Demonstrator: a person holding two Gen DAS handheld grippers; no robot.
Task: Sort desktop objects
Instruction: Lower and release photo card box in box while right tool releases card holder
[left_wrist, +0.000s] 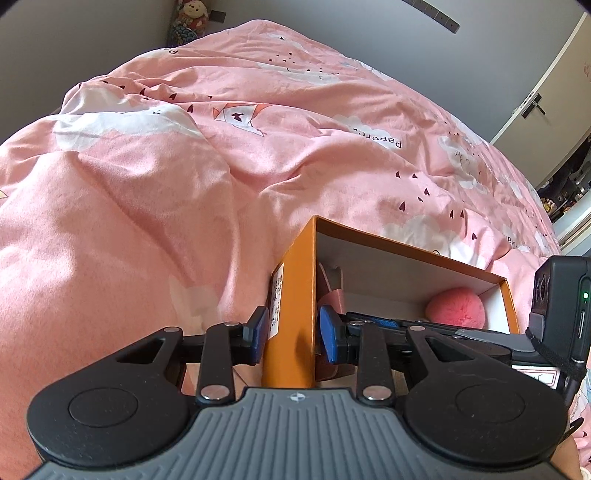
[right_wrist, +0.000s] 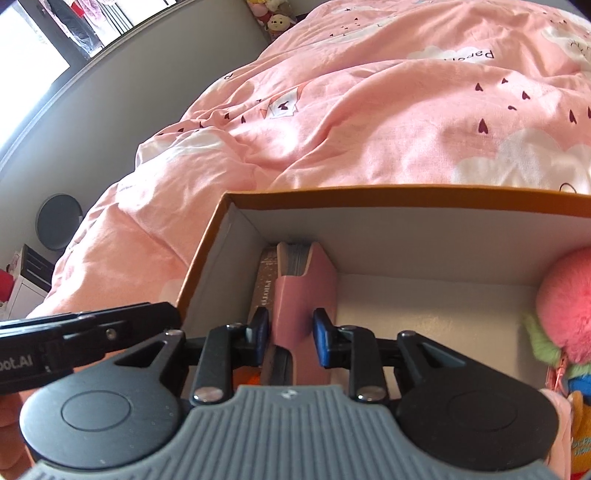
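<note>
An orange cardboard box with a white inside lies on a pink bed cover. My left gripper straddles the box's left end wall, one blue pad outside and one inside, with small gaps to the wall. In the right wrist view the box holds a pink notebook standing on edge next to a brown book. My right gripper is inside the box with its pads either side of the pink notebook, a gap showing on the right. A pink fluffy ball sits at the box's right end.
The pink printed bed cover fills the ground around the box. Plush toys lie at the box's right end. The right gripper's body shows at the right of the left wrist view. Grey walls and a door stand beyond the bed.
</note>
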